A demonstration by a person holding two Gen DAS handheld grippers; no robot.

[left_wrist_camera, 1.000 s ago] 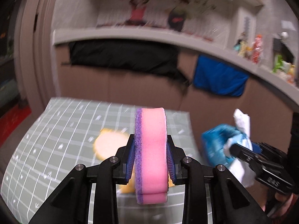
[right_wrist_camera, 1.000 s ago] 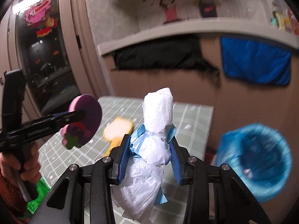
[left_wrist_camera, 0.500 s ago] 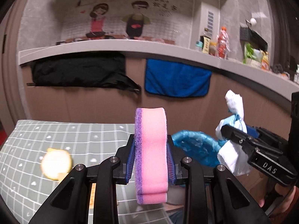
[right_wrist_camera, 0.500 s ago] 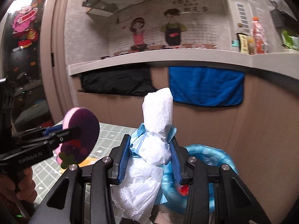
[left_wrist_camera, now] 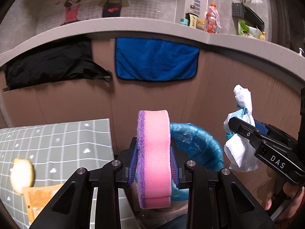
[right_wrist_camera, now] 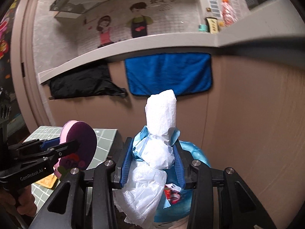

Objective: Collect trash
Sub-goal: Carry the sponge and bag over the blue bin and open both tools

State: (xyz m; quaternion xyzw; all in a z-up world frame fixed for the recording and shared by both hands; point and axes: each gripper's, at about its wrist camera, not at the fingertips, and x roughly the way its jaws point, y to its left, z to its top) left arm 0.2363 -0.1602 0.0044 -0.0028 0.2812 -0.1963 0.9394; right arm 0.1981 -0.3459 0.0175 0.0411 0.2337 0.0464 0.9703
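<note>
At lower left of the left view lies the checked table (left_wrist_camera: 57, 143); at centre the left tongs (left_wrist_camera: 153, 158) grip a pink sponge (left_wrist_camera: 154, 152) before the blue bin (left_wrist_camera: 198, 143); right, the right tongs (right_wrist_camera: 152, 160) clamp a tissue wad (right_wrist_camera: 158, 143).

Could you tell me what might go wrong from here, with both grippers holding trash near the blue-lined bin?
1. The wad of tissue and plastic in the right gripper is loose and trails below the pads; a piece could fall beside the blue-lined bin.
2. The left gripper holds the pink sponge close to the table edge; released early, it may miss the bin.
3. The grippers are close together and could collide over the bin.
</note>
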